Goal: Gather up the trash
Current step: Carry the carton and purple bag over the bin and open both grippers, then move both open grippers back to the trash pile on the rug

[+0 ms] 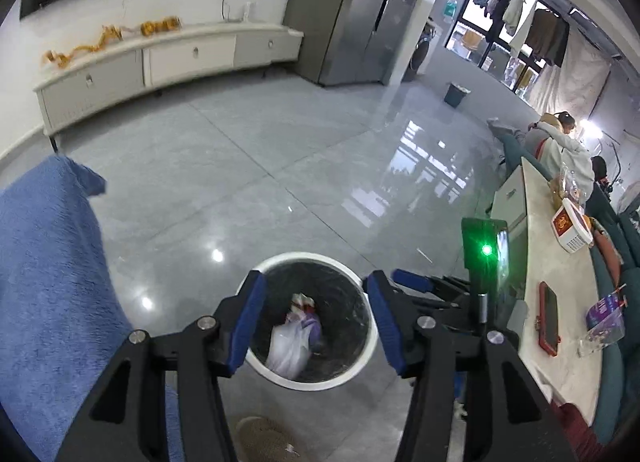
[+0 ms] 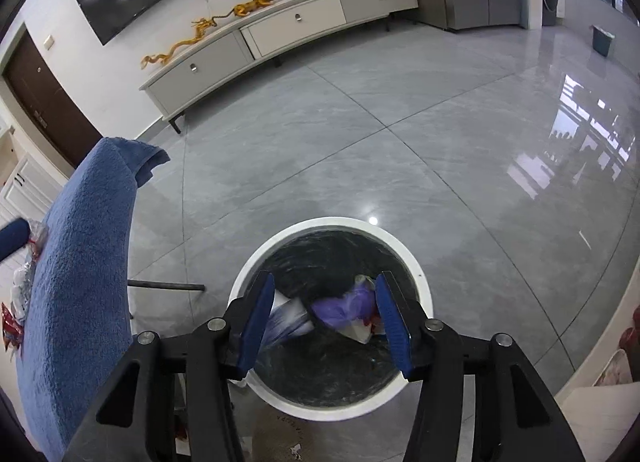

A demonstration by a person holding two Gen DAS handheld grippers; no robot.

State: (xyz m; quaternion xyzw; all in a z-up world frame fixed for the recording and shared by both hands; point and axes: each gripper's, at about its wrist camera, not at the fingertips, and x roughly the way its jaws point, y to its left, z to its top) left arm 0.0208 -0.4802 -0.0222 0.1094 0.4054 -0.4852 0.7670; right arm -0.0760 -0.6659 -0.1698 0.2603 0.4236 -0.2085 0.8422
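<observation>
A round white trash bin (image 1: 362, 372) with a black liner stands on the grey tiled floor, seen from above in both views; in the right wrist view its rim (image 2: 416, 258) shows. Crumpled white and purple wrappers (image 1: 294, 336) lie inside it, also in the right wrist view (image 2: 340, 312). My left gripper (image 1: 316, 326) is open and empty above the bin. My right gripper (image 2: 326, 322) is open and empty above the bin too, and its body shows in the left wrist view (image 1: 424, 286). More wrappers (image 2: 28, 254) lie at the far left of the right wrist view.
A blue towel (image 1: 44, 286) drapes over furniture left of the bin, also in the right wrist view (image 2: 80, 262). A white table (image 1: 560, 334) at right holds a red phone (image 1: 548, 318), a box and a packet. A person (image 1: 560, 145) sits beyond. A TV cabinet (image 2: 280, 29) lines the far wall.
</observation>
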